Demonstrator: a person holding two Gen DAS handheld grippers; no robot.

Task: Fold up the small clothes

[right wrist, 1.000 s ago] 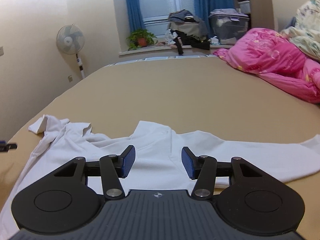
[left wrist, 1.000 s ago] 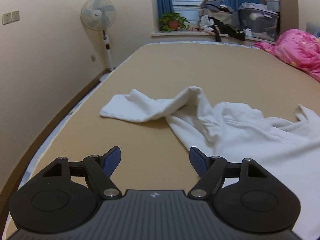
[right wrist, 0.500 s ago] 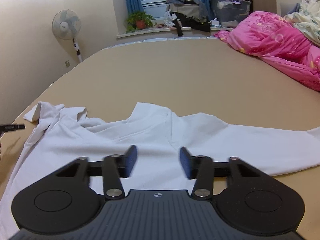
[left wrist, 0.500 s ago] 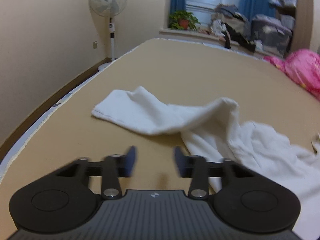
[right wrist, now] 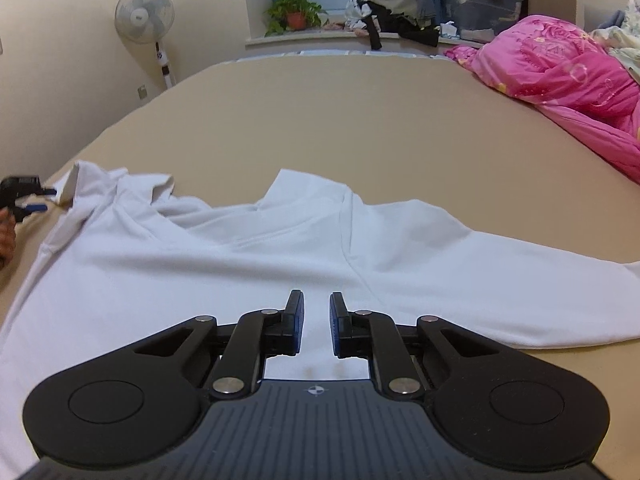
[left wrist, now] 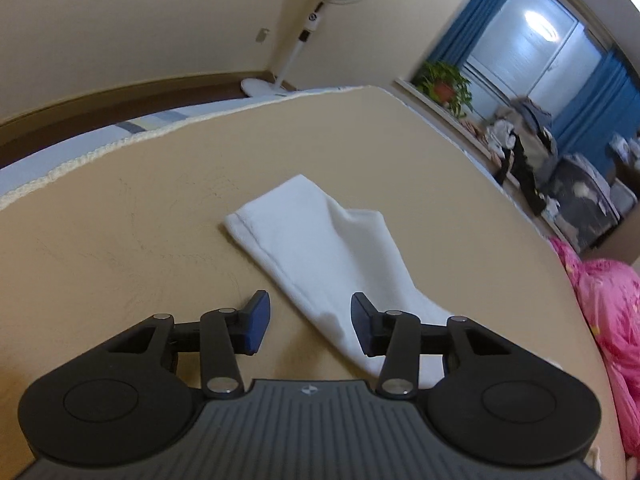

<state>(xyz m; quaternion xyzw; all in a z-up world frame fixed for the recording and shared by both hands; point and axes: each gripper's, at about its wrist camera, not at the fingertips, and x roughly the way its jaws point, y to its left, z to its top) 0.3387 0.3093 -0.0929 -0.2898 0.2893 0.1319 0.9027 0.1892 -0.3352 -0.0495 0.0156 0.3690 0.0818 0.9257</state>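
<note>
Since the earlier frame, left tongs (left wrist: 306,322) have rolled and advanced to the sleeve cuff (left wrist: 256,220), jaws half apart and opening, fabric between but unpressed, presumably to lift it inward. Right tongs (right wrist: 316,322) hover, narrowing on nothing. White long-sleeved shirt (right wrist: 224,256) lies spread, rumpled, on the tan bed (right wrist: 320,120).

A white long-sleeved shirt (right wrist: 248,264) lies spread flat on the tan bed (right wrist: 320,120), its left sleeve (left wrist: 320,248) rumpled, its right stretched out.
</note>
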